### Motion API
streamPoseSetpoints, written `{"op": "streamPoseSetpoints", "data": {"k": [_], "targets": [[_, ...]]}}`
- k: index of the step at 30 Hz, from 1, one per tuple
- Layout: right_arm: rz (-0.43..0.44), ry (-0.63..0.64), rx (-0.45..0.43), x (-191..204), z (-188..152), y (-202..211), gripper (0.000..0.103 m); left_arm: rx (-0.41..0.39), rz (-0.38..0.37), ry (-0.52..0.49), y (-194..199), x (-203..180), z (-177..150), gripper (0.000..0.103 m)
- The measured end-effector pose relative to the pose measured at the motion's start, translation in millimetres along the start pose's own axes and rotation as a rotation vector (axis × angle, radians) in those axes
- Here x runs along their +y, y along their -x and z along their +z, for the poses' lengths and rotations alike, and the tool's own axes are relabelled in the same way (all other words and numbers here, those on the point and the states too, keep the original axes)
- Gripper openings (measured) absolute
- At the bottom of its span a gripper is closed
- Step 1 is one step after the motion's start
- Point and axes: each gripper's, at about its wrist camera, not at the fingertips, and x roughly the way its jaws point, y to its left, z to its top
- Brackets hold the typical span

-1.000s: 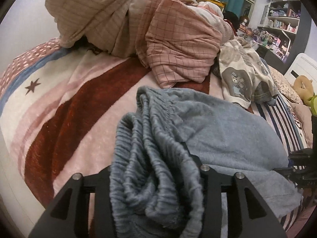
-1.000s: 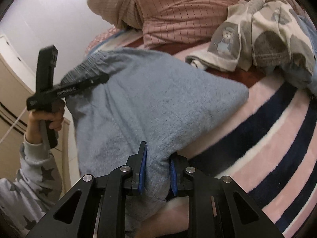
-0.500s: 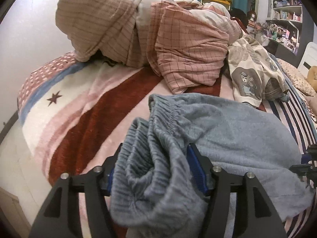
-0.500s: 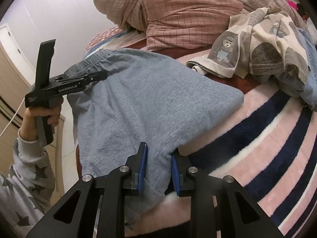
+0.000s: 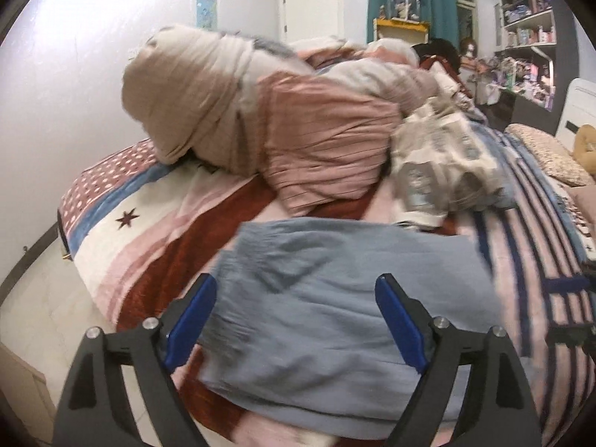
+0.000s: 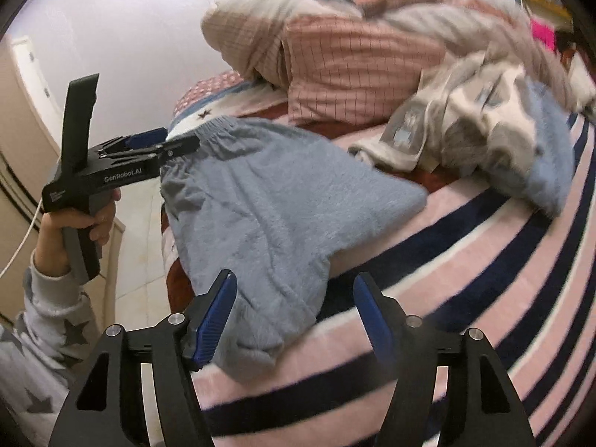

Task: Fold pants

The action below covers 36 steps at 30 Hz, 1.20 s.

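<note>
The folded grey-blue fleece pants [image 5: 335, 298] lie flat on the striped blanket near the bed's front edge, and they show in the right wrist view [image 6: 268, 208] with the waistband at the left. My left gripper [image 5: 298, 320] is open and empty, its blue pads [image 5: 193, 316] wide apart just in front of the waistband end. It also shows in the right wrist view [image 6: 164, 141], held by a hand. My right gripper [image 6: 294, 316] is open and empty, its jaws either side of the pants' lower corner.
A heap of pink and beige checked bedding [image 5: 283, 126] and a bear-print garment [image 5: 439, 164] lie behind the pants. A light blue fleece piece [image 6: 536, 164] lies at the right. The striped blanket [image 6: 484, 268] covers the bed. The floor [image 5: 41, 316] lies below the bed's left edge.
Both grippers have opened and let go of the pants. The pants dropped flat onto the blanket, and both grippers have drawn back a little.
</note>
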Motion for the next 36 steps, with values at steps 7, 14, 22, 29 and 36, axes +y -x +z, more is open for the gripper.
{"op": "streamPoseSetpoints", "data": {"k": [7, 14, 22, 29, 36], "targets": [[-0.091, 0.004, -0.16, -8, -17, 77, 0.076, -0.071, -0.142, -0.021, 43, -76, 7, 0.091], [-0.247, -0.106, -0.247, -29, -77, 148, 0.077, -0.151, -0.291, -0.103, 81, -168, 9, 0.093], [-0.501, -0.23, -0.38, -44, -163, 236, 0.094, -0.256, -0.372, -0.218, 121, -255, -7, 0.093], [-0.721, -0.262, -0.451, -35, -206, 281, 0.102, -0.274, -0.401, -0.243, 133, -283, -17, 0.093], [-0.733, -0.306, -0.466, -40, -220, 293, 0.102, -0.259, -0.418, -0.236, 132, -288, -18, 0.093]]}}
